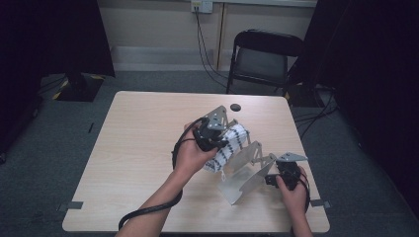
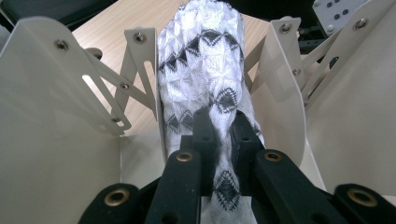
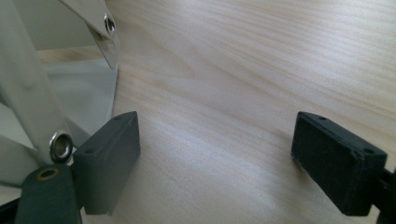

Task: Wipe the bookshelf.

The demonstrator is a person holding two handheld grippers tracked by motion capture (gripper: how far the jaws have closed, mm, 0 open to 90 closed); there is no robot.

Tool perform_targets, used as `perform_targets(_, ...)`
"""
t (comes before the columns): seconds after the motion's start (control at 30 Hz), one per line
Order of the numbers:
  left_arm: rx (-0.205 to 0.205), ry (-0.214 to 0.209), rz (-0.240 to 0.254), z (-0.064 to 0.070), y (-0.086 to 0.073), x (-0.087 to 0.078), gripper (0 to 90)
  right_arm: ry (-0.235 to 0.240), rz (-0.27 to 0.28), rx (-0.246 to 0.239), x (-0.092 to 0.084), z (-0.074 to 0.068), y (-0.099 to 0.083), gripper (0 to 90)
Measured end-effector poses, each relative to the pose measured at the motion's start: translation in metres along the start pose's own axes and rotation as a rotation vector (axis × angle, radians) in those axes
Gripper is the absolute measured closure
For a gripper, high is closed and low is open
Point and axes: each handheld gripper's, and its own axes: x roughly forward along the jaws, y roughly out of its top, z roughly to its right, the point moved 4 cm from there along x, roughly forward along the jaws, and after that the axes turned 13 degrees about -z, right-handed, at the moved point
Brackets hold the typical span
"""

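A white sock with black diamond patterns (image 2: 205, 60) stands between the cream metal panels of a scissor-link rack (image 2: 56, 116). My left gripper (image 2: 222, 128) is shut on the near end of the sock, pinching its fabric between the two black jaws. From above, the left gripper (image 1: 213, 134) sits over the sock (image 1: 234, 140) at the table's middle, and the rack (image 1: 247, 175) spreads to its right. My right gripper (image 1: 272, 178) rests low by the rack's near end. Its jaws (image 3: 215, 158) stand wide open over bare wood, the left one beside a rack panel (image 3: 28, 93).
The wooden table (image 1: 133, 148) has free room on its left half. A small black round piece (image 1: 235, 106) lies near the far edge. A black folding chair (image 1: 264, 54) stands behind the table, with cables on the floor beside it.
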Motion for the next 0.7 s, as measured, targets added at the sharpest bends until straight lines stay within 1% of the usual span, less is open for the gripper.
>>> perform_targets(0.1, -0.001, -0.002, -0.018, 0.000, -0.001, 0.008, 83.8, 0.000, 0.000, 0.000, 0.000, 0.000, 0.000, 15.0)
perform_targets(0.2, -0.001, -0.011, -0.057, 0.000, -0.008, 0.022, 83.7, 0.000, 0.002, 0.000, 0.000, 0.000, 0.000, 15.0)
perform_targets(0.3, 0.004, -0.016, -0.076, 0.000, -0.015, 0.036, 83.7, 0.000, 0.000, 0.000, 0.000, 0.000, 0.000, 15.0)
perform_targets(0.43, -0.006, -0.025, -0.095, 0.000, -0.021, 0.052, 83.4, 0.000, 0.000, 0.000, 0.000, 0.000, 0.000, 15.0)
perform_targets(0.47, -0.003, -0.026, -0.099, 0.000, -0.023, 0.056, 83.4, 0.000, 0.000, 0.000, 0.000, 0.000, 0.000, 15.0)
perform_targets(0.7, -0.014, -0.056, -0.138, 0.003, -0.034, 0.077, 83.4, 0.000, 0.000, 0.000, 0.000, 0.000, 0.000, 15.0)
